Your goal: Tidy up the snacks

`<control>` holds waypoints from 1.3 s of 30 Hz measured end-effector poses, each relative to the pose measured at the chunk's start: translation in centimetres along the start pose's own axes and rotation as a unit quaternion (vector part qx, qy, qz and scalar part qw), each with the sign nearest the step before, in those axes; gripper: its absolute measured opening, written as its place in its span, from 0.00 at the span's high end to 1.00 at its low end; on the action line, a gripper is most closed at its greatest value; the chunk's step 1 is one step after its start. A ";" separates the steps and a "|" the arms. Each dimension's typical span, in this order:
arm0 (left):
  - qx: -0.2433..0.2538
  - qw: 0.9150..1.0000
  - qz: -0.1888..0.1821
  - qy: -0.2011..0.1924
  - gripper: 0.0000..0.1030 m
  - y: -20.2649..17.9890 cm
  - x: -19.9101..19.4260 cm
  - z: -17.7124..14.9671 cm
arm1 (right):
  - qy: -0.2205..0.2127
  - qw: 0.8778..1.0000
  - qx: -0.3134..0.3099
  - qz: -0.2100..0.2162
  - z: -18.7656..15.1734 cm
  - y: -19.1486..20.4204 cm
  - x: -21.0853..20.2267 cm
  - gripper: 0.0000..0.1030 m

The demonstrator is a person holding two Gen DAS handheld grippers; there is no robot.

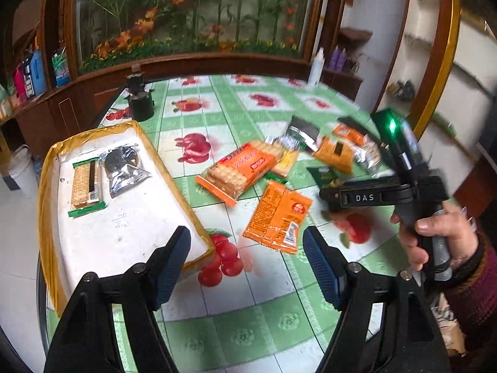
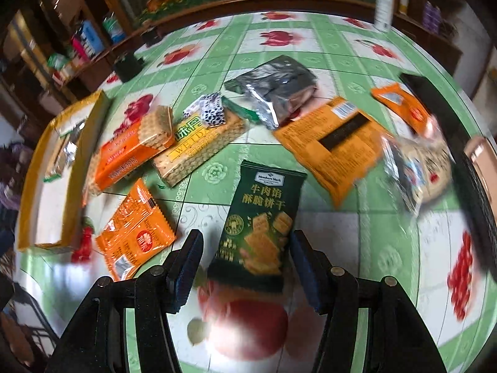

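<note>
The left tool [image 1: 247, 267] is held released above the tabletop [image 1: 248, 304], with nothing between its blue pads [image 1: 174, 264]. Just beyond it, at 12 o'clock, a small orange packet [image 1: 276, 217] lies flat. At 10 o'clock a white tray [image 1: 130, 233] with a yellow taped rim is seen; in its far half a green-edged cracker pack [image 1: 85, 186] and a silver pouch [image 1: 124, 168] lie side by side. Past the orange packet, a long orange cracker pack [image 1: 240, 169] rests at 12 o'clock, and more snacks are scattered at 1 o'clock. At 3 o'clock the right tool's handle is gripped by a hand [image 1: 435, 236].

The right tool [image 2: 245, 264] is also released, pointed steeply down. A dark green packet [image 2: 257, 227] lies on the tabletop between its pads; whether the pads touch it cannot be told. At 10 o'clock the small orange packet [image 2: 133, 236] is seen, beyond it the long orange pack [image 2: 130, 152] and a yellow cracker pack [image 2: 198, 149]. At 12 o'clock a silver bag [image 2: 276, 90] lies, and at 1 o'clock a large orange bag [image 2: 332, 149]. The tray [image 2: 74, 168] stands at 9 o'clock.
</note>
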State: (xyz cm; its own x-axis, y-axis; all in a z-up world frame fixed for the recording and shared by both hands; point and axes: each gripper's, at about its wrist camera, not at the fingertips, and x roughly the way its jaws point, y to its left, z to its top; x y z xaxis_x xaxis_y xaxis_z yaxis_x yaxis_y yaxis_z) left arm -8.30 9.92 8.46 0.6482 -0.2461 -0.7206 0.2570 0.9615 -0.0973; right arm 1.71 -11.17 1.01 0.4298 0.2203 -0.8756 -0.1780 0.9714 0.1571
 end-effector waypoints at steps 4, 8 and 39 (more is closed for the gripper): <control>0.014 0.999 -0.004 0.033 0.22 -1.6 3.1 0.9 | -0.014 0.998 -0.047 -0.030 0.3 0.3 0.4 0.39; 0.035 0.997 0.008 0.067 0.19 -3.5 6.4 1.4 | -0.038 0.996 -0.075 -0.029 0.5 -1.2 0.3 0.53; 0.001 0.998 0.027 0.060 0.39 -6.3 11.3 1.3 | -0.105 0.992 -0.070 0.028 -0.3 -3.8 -0.8 0.88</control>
State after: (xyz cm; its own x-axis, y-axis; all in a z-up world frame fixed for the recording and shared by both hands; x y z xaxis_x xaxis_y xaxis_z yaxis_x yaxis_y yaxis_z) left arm -1.70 0.91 1.82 0.5703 -0.1765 -0.8023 0.2247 0.9729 -0.0543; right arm 1.75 -15.02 0.93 0.5882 0.3016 -0.7504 -0.3218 0.9385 0.1250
